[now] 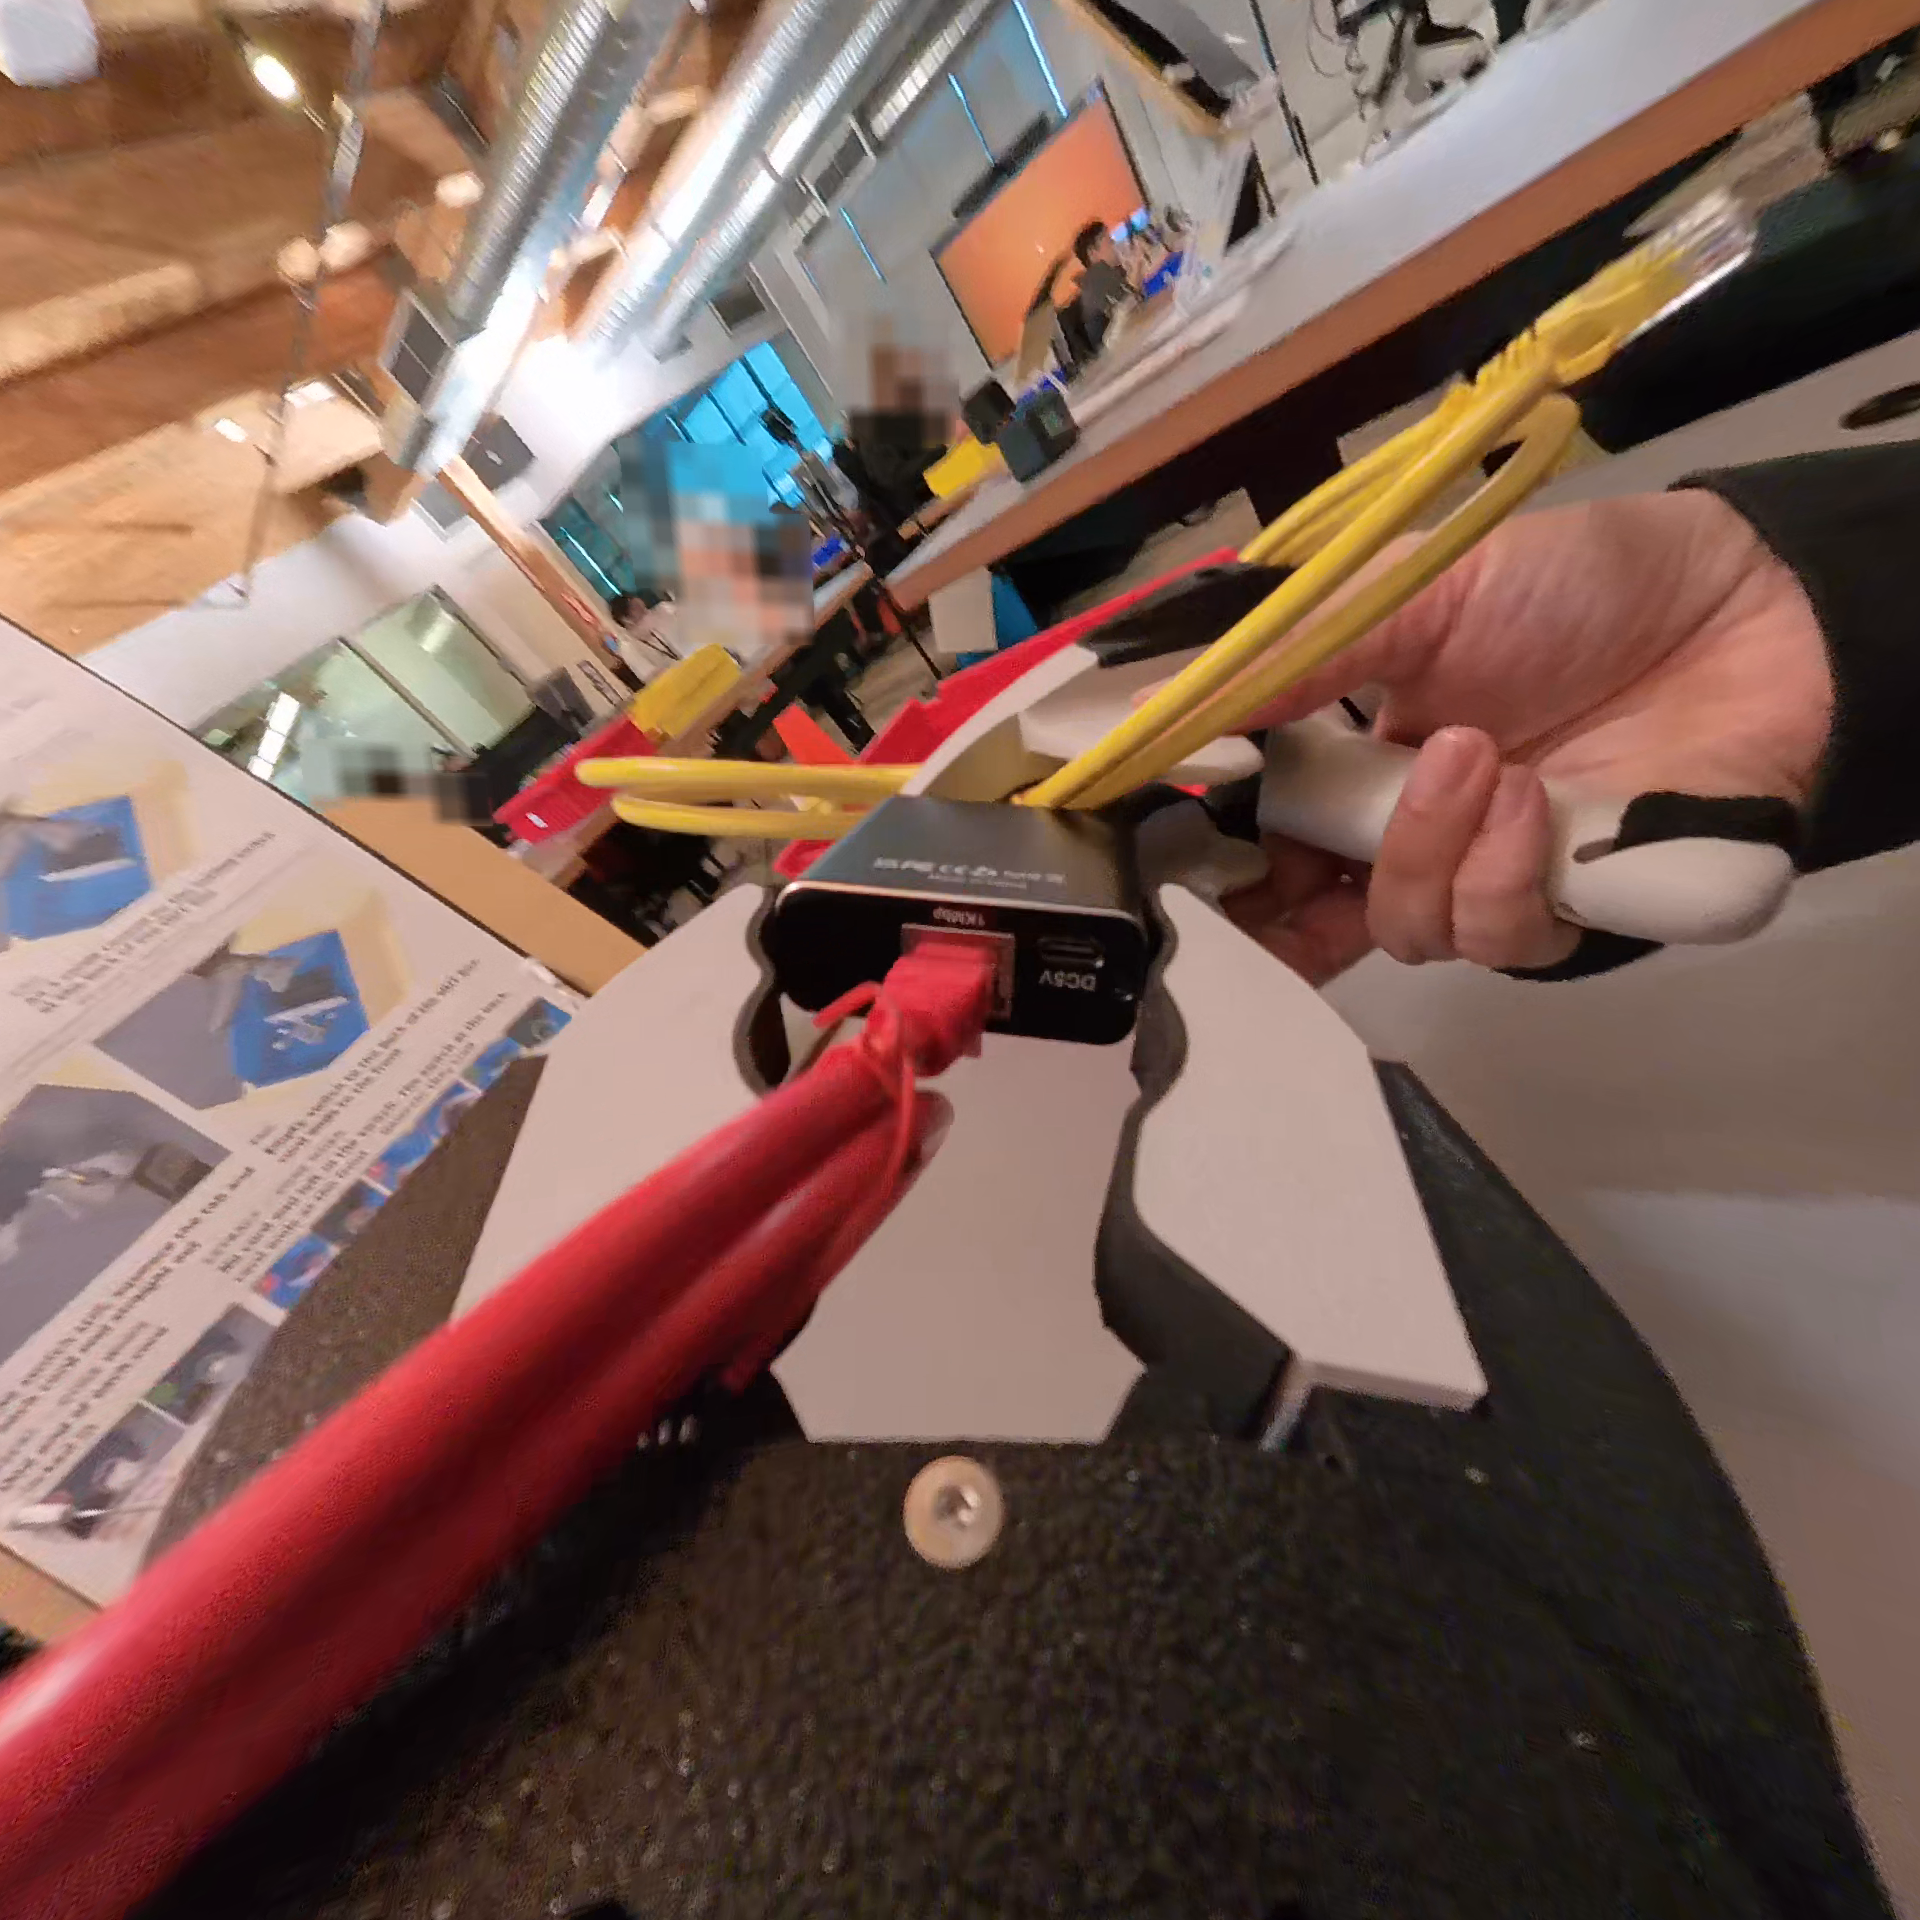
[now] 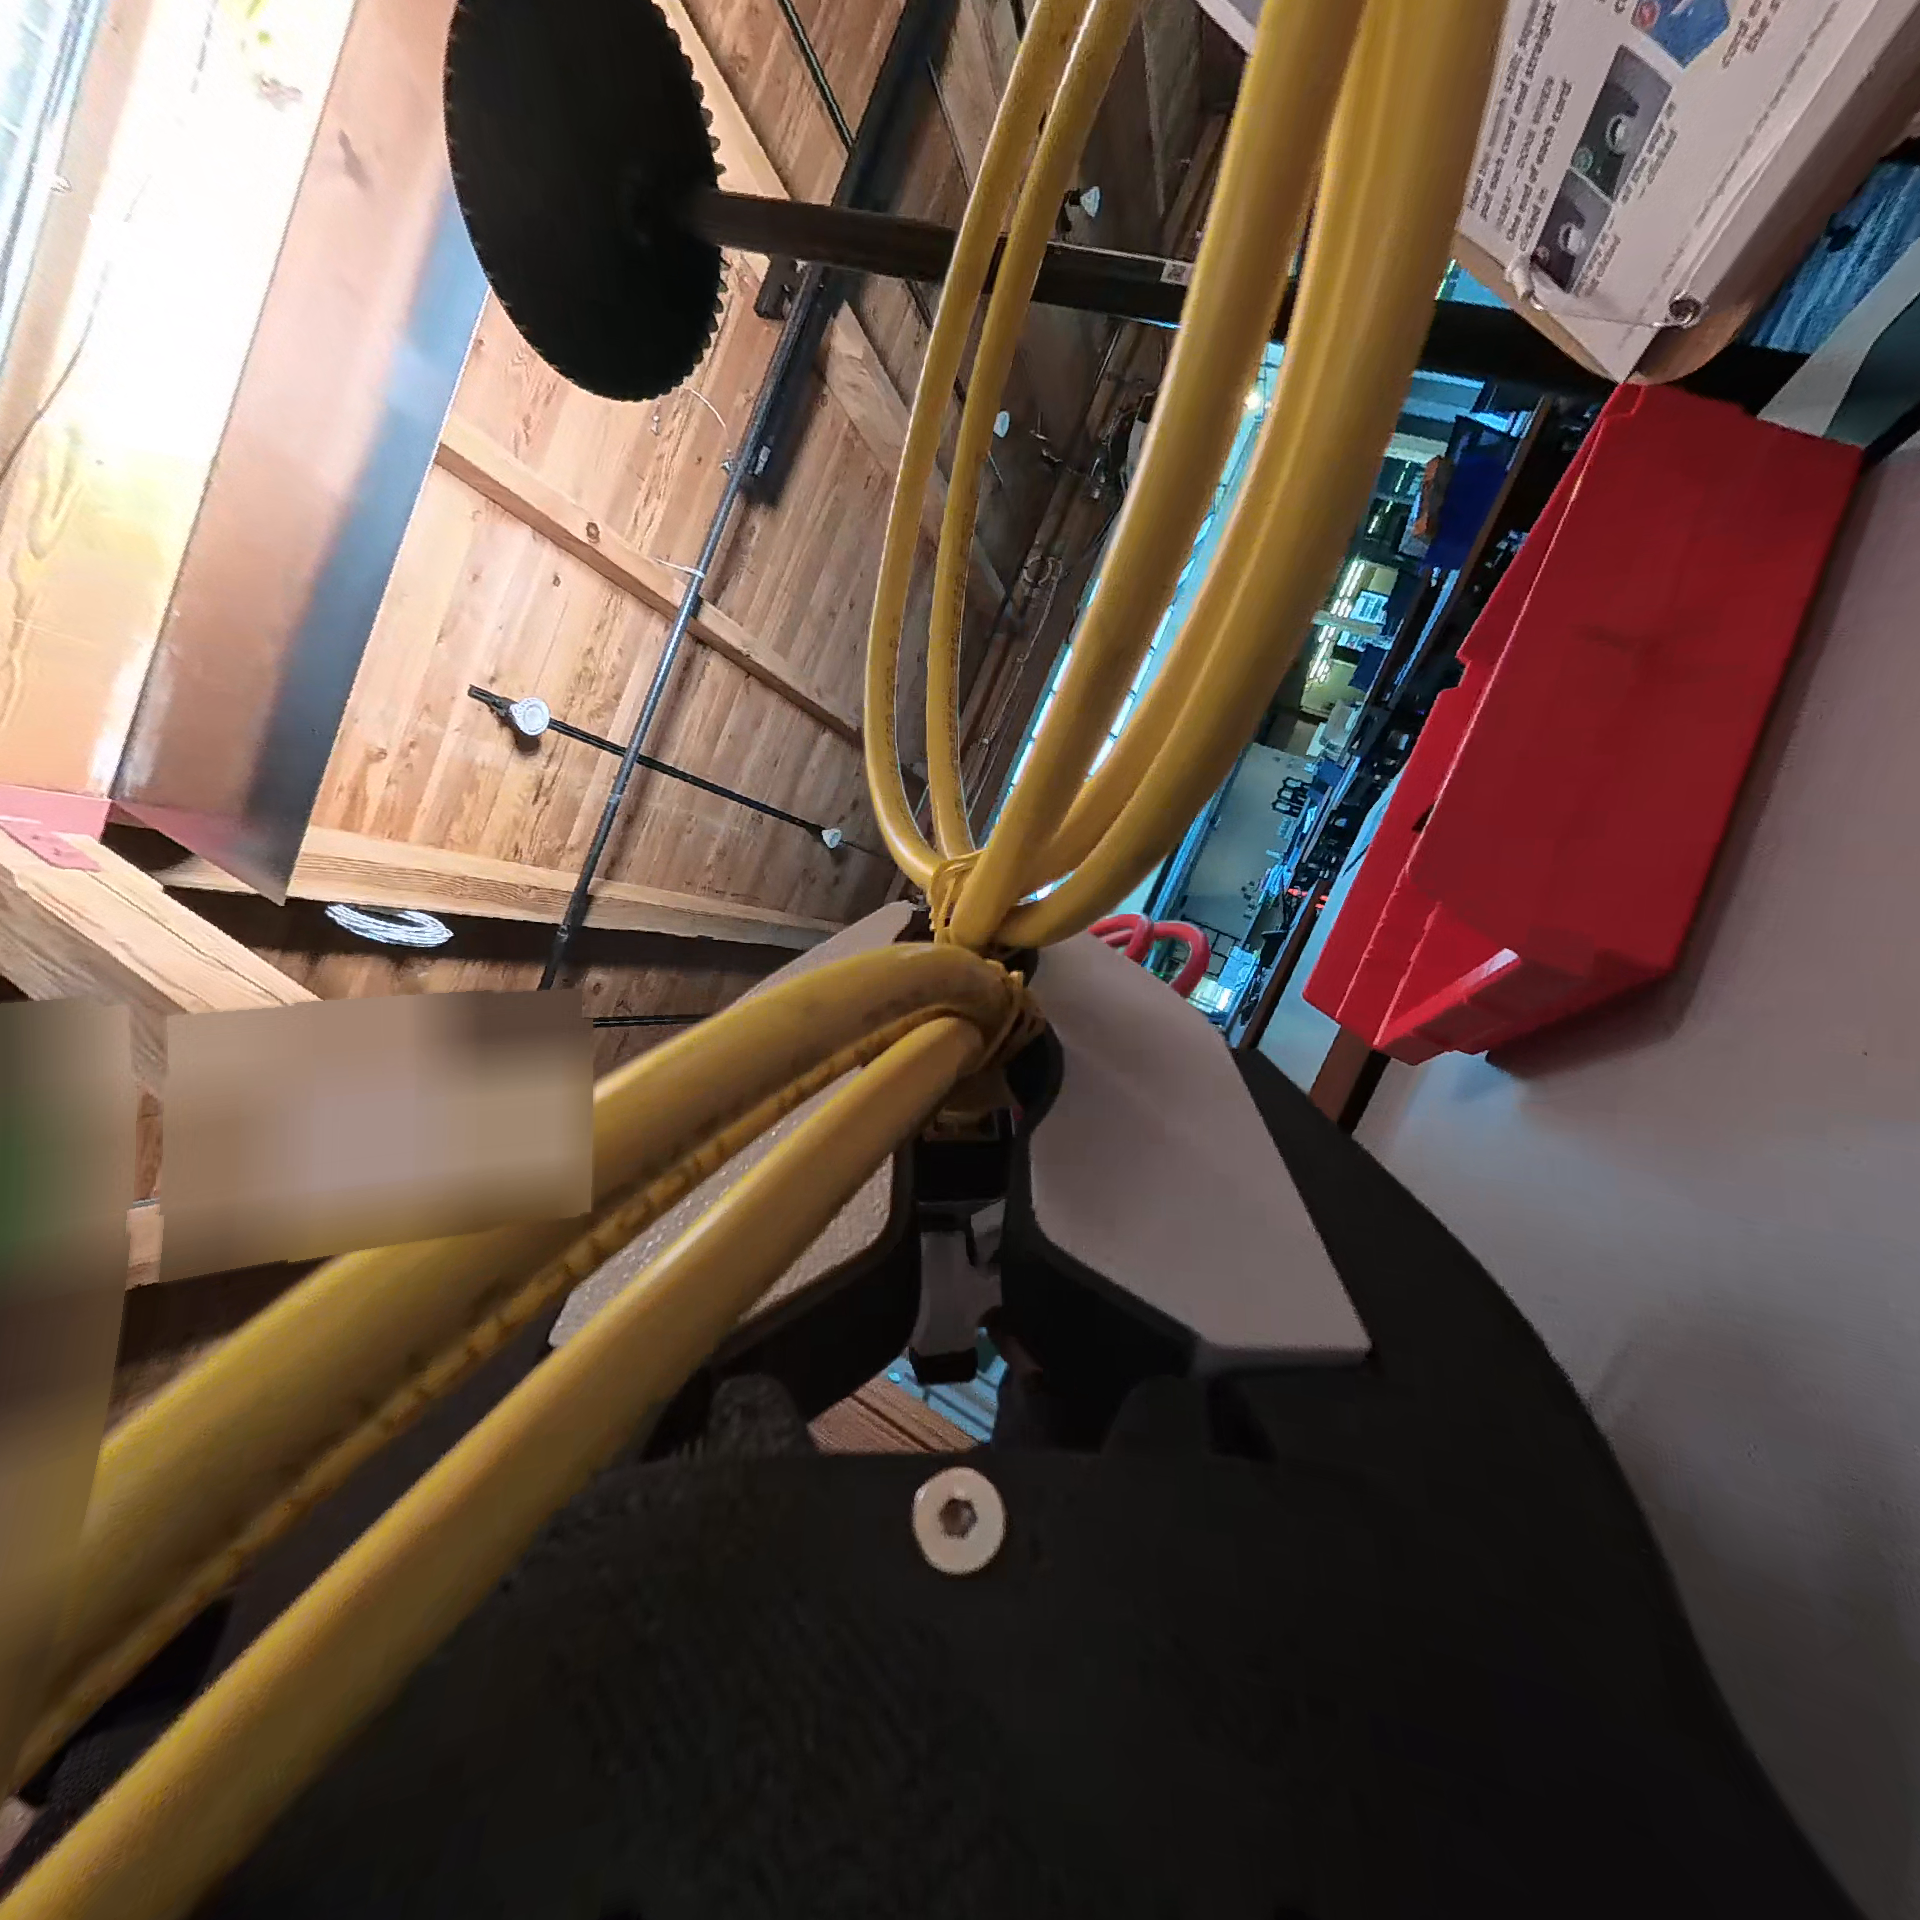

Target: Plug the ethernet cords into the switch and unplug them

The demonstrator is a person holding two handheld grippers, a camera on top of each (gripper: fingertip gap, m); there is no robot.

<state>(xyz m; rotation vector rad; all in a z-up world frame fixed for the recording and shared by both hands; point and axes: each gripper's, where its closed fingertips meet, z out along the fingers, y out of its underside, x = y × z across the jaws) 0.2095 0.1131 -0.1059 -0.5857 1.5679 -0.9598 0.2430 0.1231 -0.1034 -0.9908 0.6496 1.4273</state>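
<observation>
1. Up off the counter [image 1: 1714, 1143], the left tool [image 1: 951, 966] is clenched on the black switch [image 1: 956, 935], one finger on each side.
2. A red ethernet cord [image 1: 623, 1299] is plugged into the switch's near face.
3. The right tool [image 2: 977, 997] grasps the bundled yellow ethernet cord [image 2: 790, 1049] at its tie.
4. In the left wrist view, yellow loops lie just behind the switch, near a hand [image 1: 1558, 727].
</observation>
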